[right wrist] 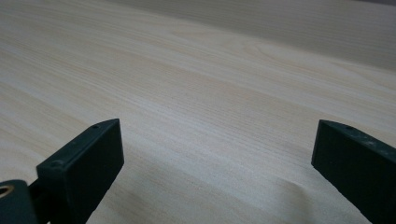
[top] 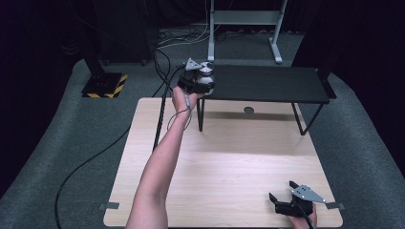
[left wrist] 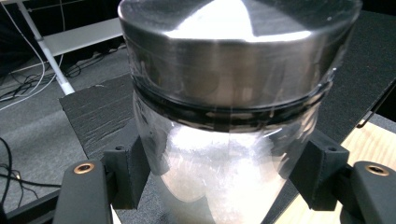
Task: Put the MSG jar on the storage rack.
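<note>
A clear jar with a brushed metal lid and white contents sits between my left jaws, whose pads press on its glass sides. From above, my left gripper holds the jar at the left end of the black shelf. Whether the jar rests on the shelf top I cannot tell. My right gripper lies low at the table's near right corner, jaws wide apart with only bare wood between them.
The black shelf stands on thin legs over the back of the light wooden table. A small dark round spot lies under it. Cables trail off the table's left side to the grey floor.
</note>
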The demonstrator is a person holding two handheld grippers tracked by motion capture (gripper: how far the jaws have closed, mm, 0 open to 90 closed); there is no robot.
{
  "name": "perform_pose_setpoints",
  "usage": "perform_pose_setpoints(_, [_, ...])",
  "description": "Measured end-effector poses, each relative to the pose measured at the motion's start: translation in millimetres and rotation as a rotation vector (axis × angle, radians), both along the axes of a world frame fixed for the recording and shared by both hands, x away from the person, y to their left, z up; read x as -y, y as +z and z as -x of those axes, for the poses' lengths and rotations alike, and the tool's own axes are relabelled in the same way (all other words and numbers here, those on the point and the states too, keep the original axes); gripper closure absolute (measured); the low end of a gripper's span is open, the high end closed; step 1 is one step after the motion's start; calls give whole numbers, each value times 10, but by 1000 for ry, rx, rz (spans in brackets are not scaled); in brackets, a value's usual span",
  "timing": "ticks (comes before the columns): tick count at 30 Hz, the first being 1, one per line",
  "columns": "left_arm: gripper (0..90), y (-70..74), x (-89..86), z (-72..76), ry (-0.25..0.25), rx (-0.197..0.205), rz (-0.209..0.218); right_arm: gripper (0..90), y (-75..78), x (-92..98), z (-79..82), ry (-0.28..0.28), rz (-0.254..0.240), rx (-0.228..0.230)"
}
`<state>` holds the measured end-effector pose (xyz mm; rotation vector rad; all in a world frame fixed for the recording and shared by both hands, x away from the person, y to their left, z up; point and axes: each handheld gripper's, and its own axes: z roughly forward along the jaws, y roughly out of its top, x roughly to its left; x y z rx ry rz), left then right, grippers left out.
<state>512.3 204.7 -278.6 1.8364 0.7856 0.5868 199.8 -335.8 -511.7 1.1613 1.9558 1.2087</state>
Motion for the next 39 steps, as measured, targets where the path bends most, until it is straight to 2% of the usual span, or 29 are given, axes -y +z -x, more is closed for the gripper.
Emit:
perform_pose_setpoints(8, [305,17,5,-1,-2,-1,-10,12,2,3,-8,5,2,-2])
perform_pose_setpoints(9, [296,45,55,32,24,-4,-35,10,0,5,-6,6,0,-1])
perform_pose_setpoints(10, [184,45,55,32,24,-4,-35,10,0,5,-6,6,0,-1])
perform_pose_setpoints(11, [64,104,112,47,68,-51,-50,5,0,16,-15,12,-5,-3])
perform_pose_setpoints(12, [14,104,112,47,68,-51,-50,5,0,16,-15,12,-5,-3])
perform_pose_setpoints(13, [6,120,55,111,47,-47,-42,4,-1,21,-17,12,-8,-4])
perform_pose_setpoints(14, [3,120,55,111,47,-47,-42,4,-1,21,-17,12,-8,-4])
perform_pose_setpoints(15, [2,169,27,200,40,-37,-64,4,-2,13,-13,13,-2,-1])
perform_pose_setpoints(16, [2,169,27,200,40,-37,-64,4,-2,13,-13,13,-2,-1])
perform_pose_setpoints(17, [2,191,-39,304,36,-38,-47,4,-3,7,-12,11,1,1])
perform_pose_setpoints(18, [2,191,-39,304,36,-38,-47,4,-3,7,-12,11,1,1])
perform_pose_setpoints(19, [2,214,-108,413,27,-38,-41,4,-4,3,-9,6,-2,0])
perform_pose_setpoints(20, [2,214,-108,413,27,-38,-41,4,-4,3,-9,6,-2,0])
perform_pose_setpoints(21, [2,235,-159,536,22,-26,-59,4,-5,2,-9,5,-4,0])
perform_pose_setpoints(22, [2,235,-159,536,22,-26,-59,4,-4,0,-10,3,-5,-2])
perform_pose_setpoints(23, [2,235,-234,648,9,-17,-58,4,-2,-2,-11,2,-5,-3])
perform_pose_setpoints(24, [2,235,-234,648,9,-17,-58,4,-2,-2,-11,2,-5,-3])
perform_pose_setpoints(25, [2,225,-303,754,0,-14,-56,4,0,-3,-13,1,-6,-6])
perform_pose_setpoints(28, [2,218,-359,840,-10,-20,-67,4,0,-3,-13,1,-6,-6])
perform_pose_setpoints(29, [2,205,-403,915,-20,-35,-82,4,2,-7,-14,-1,-4,-7])
perform_pose_setpoints(32, [2,180,-435,988,-36,-47,-106,4,3,-10,-14,-2,-4,-7])
perform_pose_setpoints(33, [2,126,-462,1057,-48,-52,-120,4,2,-12,-13,-4,-4,-7])
perform_pose_setpoints(36, [2,69,-485,1115,-61,-60,-135,4,2,-17,-12,-5,-2,-6])
perform_pose_setpoints(37, [2,4,-490,1173,-66,-61,-160,4,3,-19,-12,-6,-2,-7])
perform_pose_setpoints(38, [2,4,-490,1173,-66,-61,-160,4,3,-19,-12,-6,-2,-7])
perform_pose_setpoints(39, [3,-65,-512,1205,-76,-73,-169,4,2,-19,-11,-8,-3,-6])
